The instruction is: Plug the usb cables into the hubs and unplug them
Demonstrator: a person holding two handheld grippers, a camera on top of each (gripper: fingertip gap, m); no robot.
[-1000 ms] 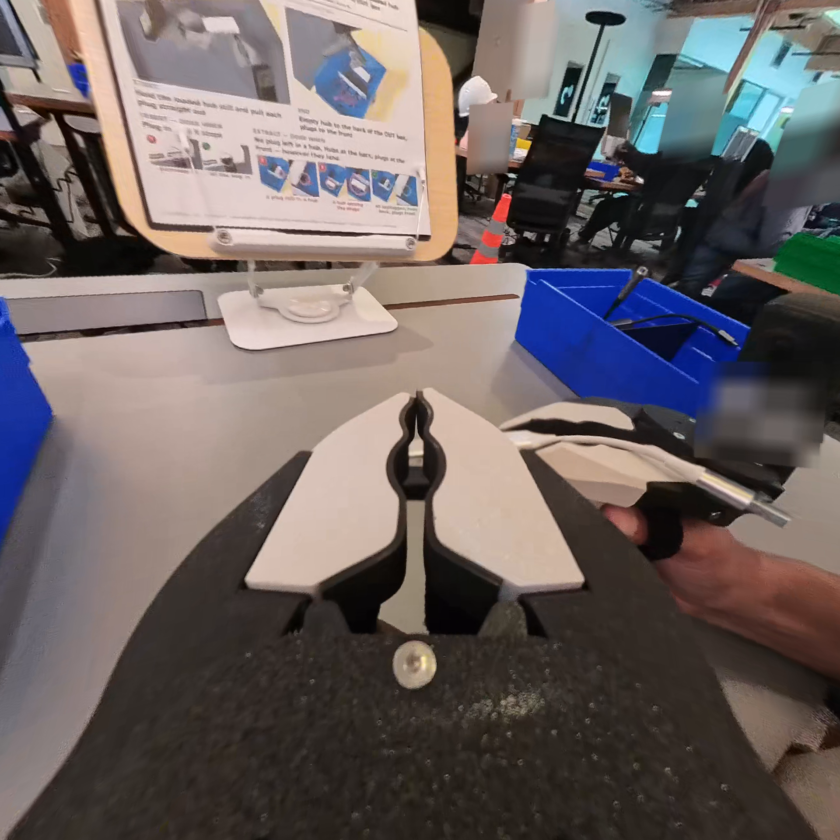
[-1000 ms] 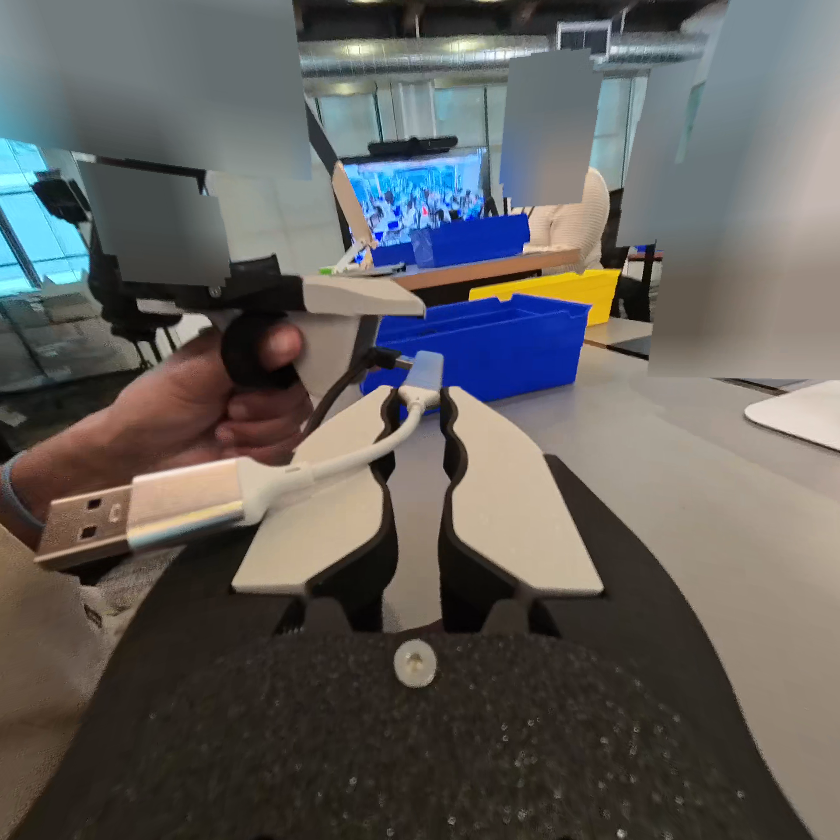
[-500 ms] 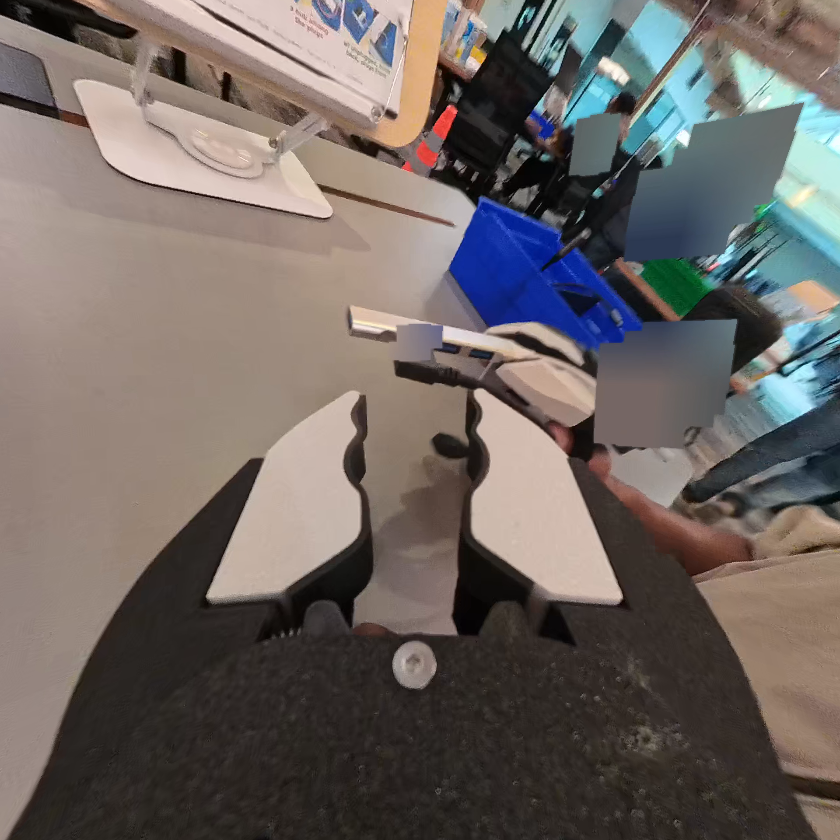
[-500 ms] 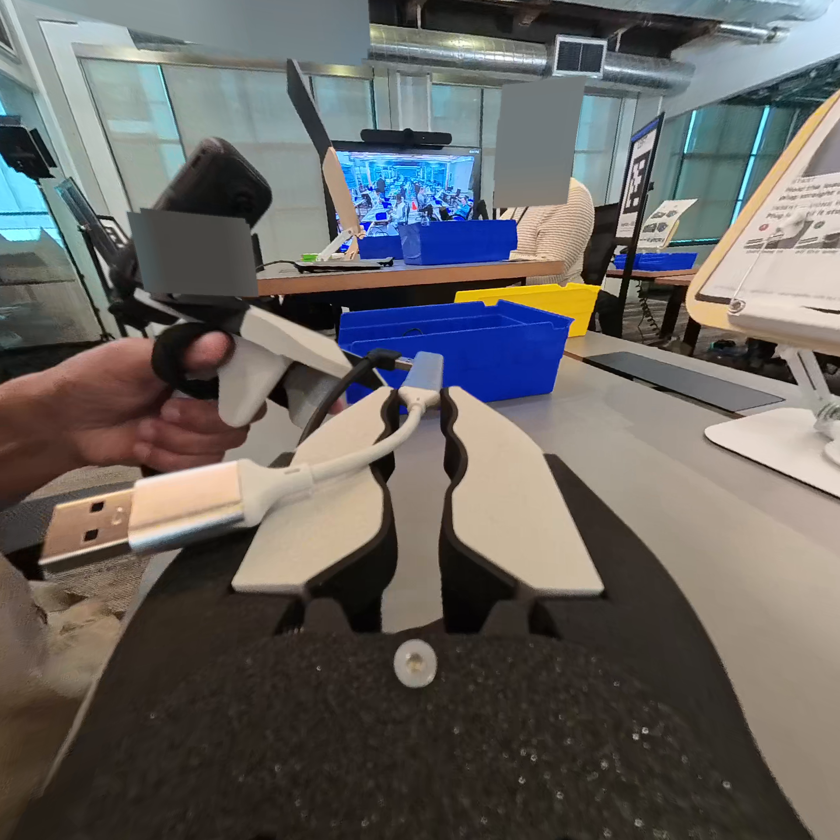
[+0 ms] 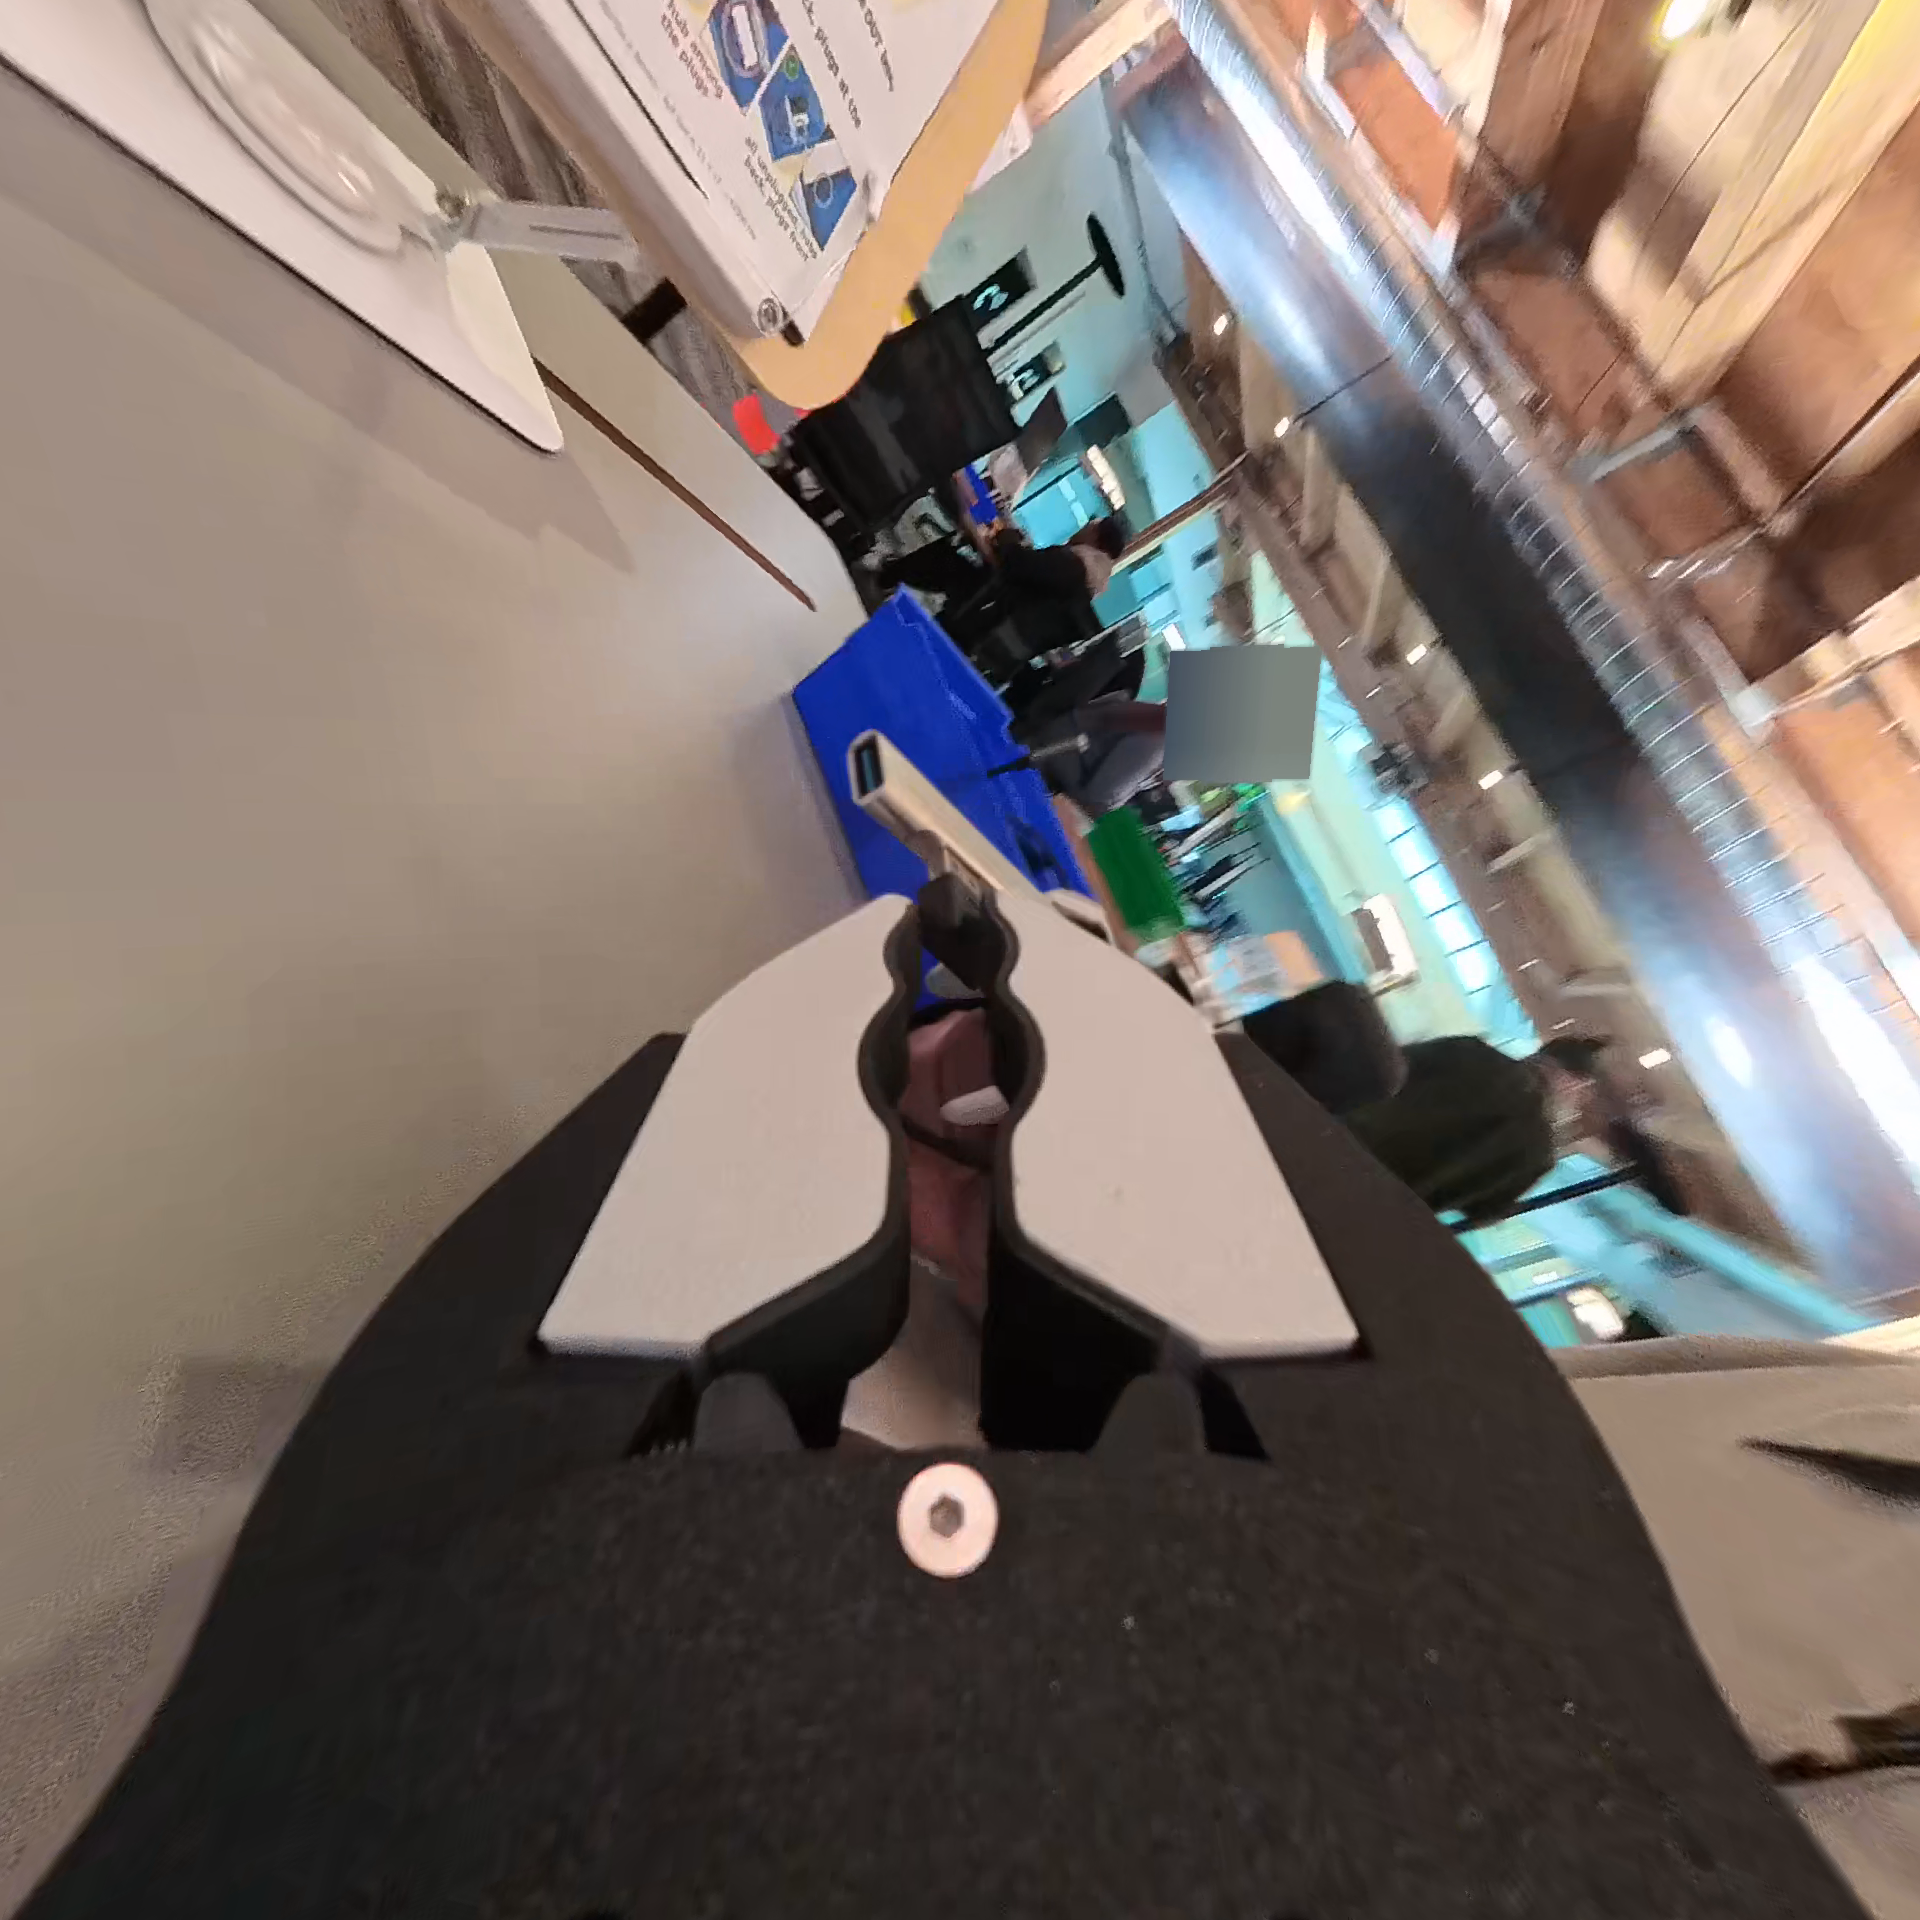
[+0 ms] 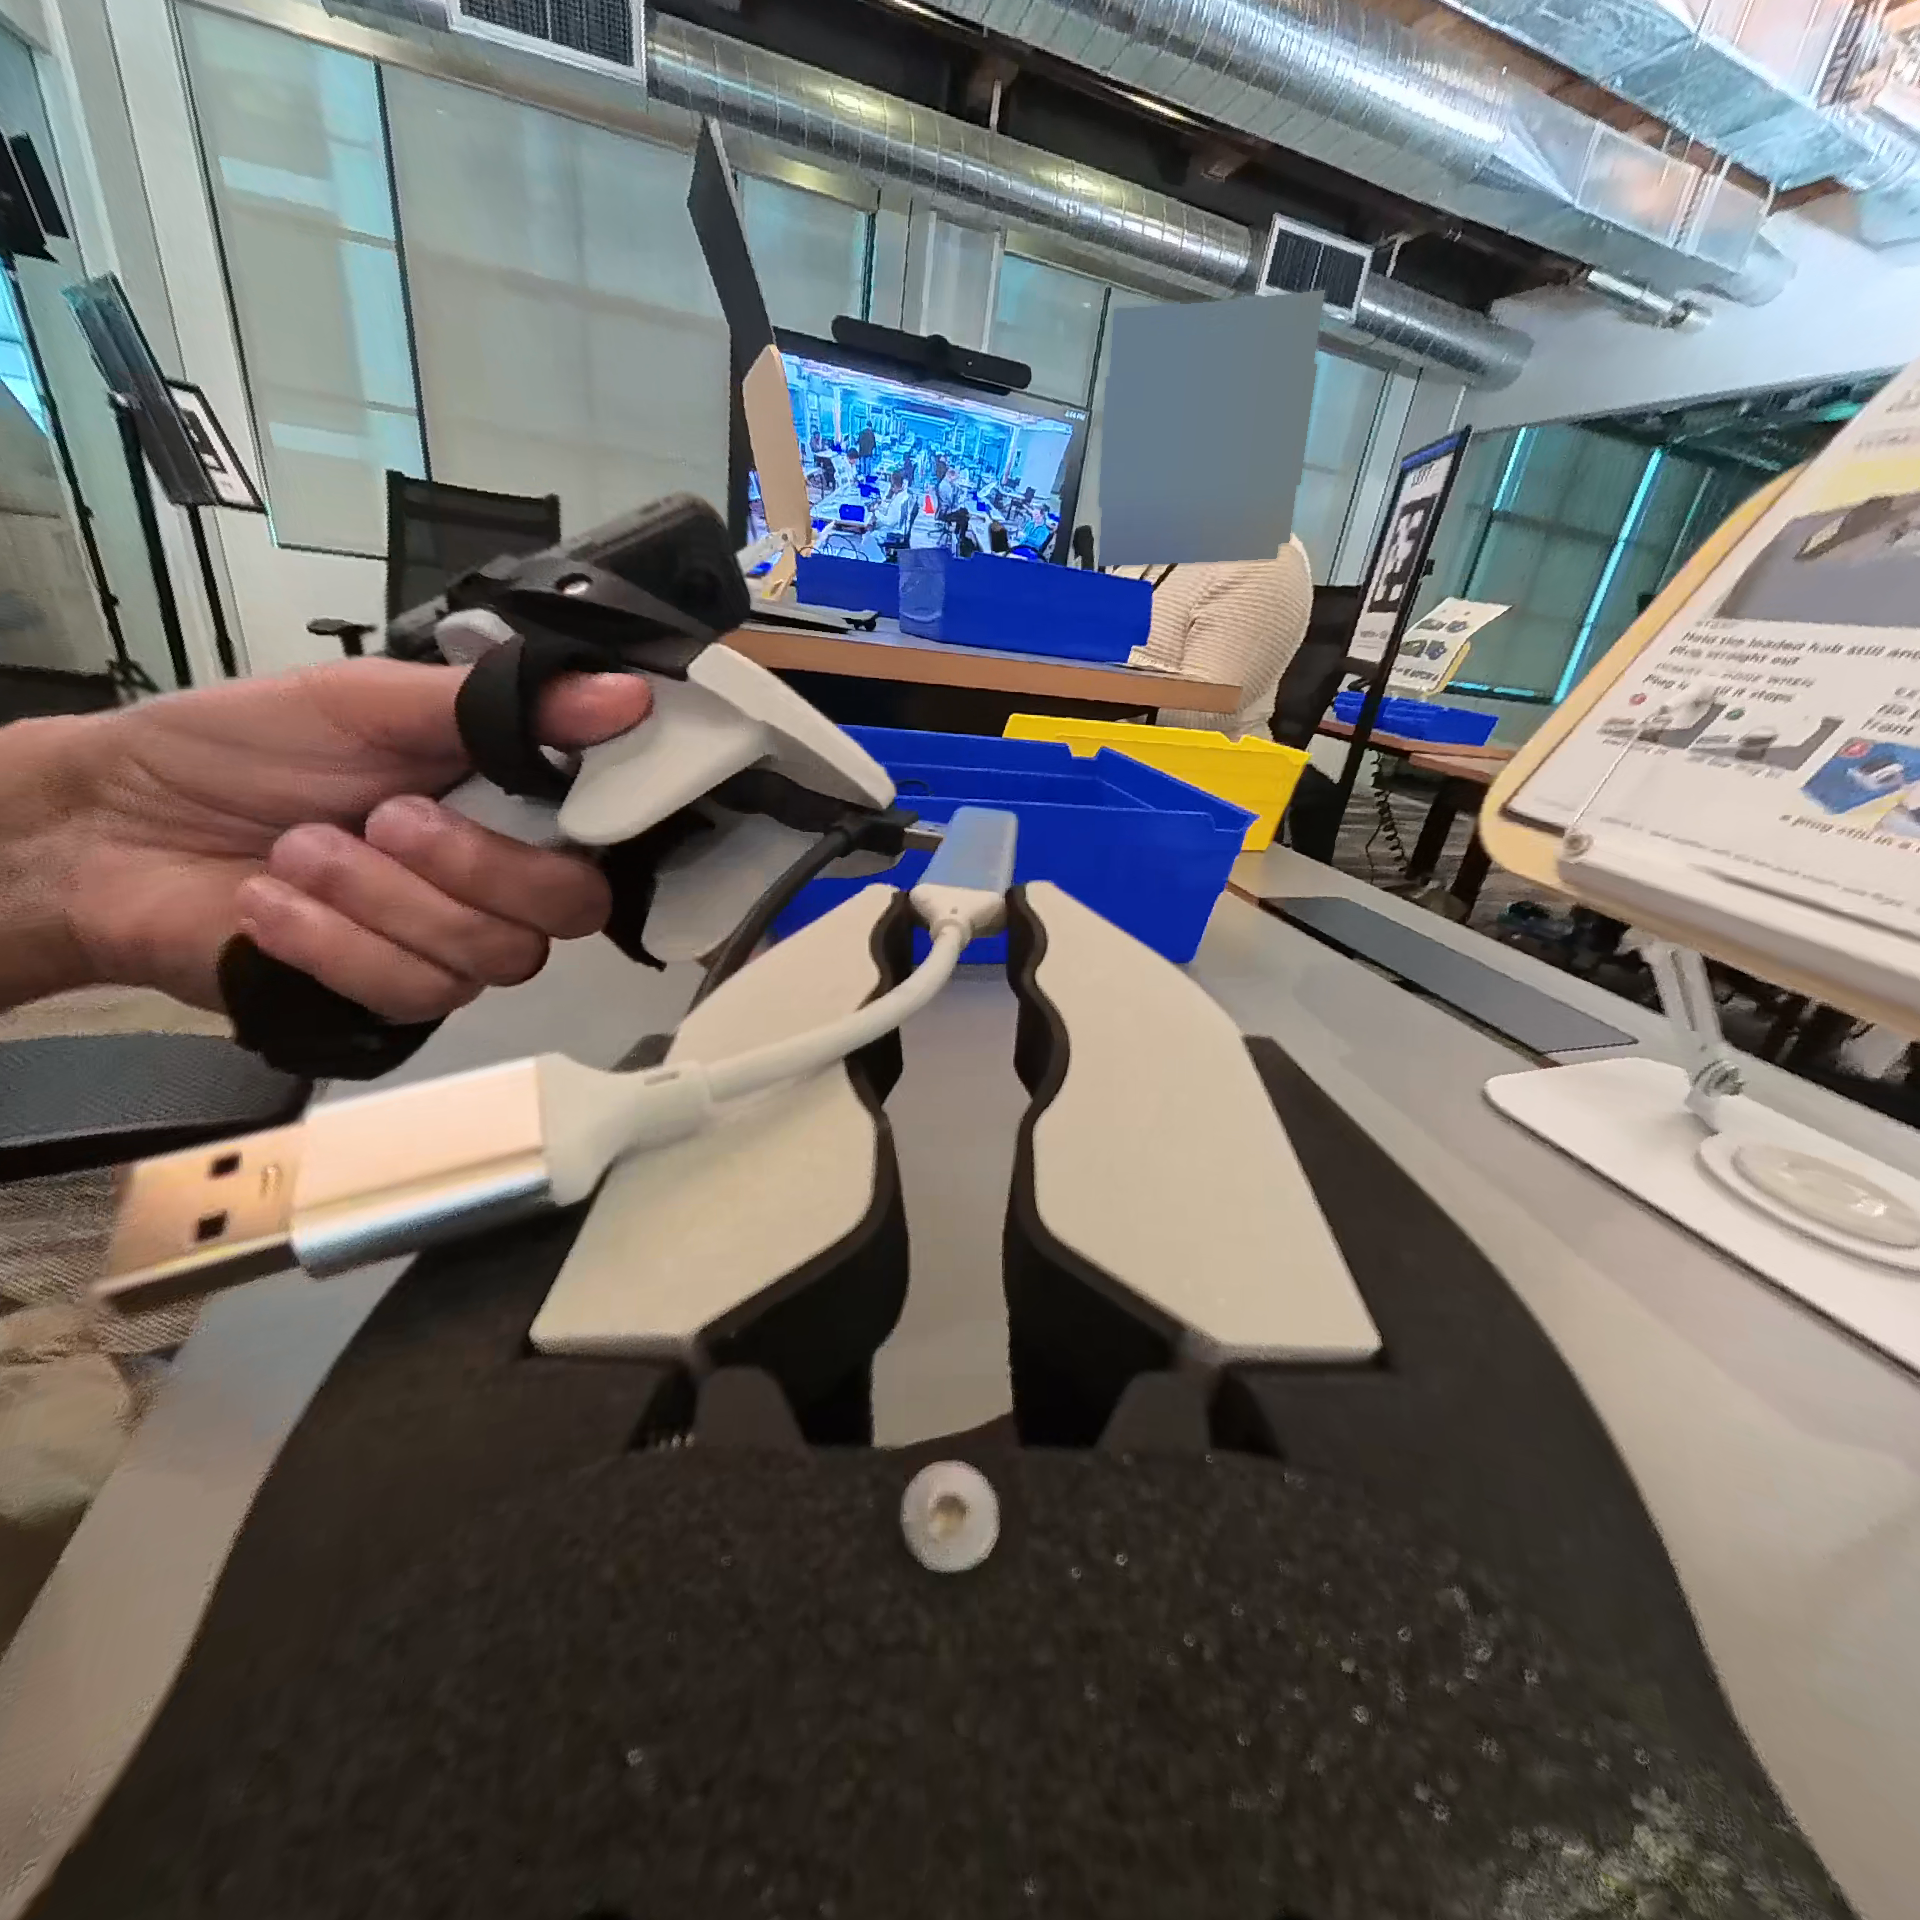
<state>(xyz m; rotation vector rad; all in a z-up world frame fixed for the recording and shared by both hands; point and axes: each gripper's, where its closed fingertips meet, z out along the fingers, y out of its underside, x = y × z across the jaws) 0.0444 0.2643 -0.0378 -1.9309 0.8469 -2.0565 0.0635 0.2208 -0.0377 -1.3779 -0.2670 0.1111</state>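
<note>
Silver hub (image 6: 961, 862) sits pinched at the tips of my right tongs (image 6: 958, 909) at frame centre, held steady as the socket side; its white lead and plug (image 6: 312, 1195) droop lower left. My left tongs (image 5: 956, 935), centre, seem closed on the black cable plug (image 6: 873, 831), already meeting the hub. Beyond, a blue bin (image 6: 1091, 831) waits on the bench (image 6: 1403, 1039).

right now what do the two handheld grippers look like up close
Both match: the left gripper and right gripper have pale grey flat fingers with wavy black inner edges, a speckled black foam-like base and one silver screw. The left one's pistol handle is grey-white with black finger loops.
</note>
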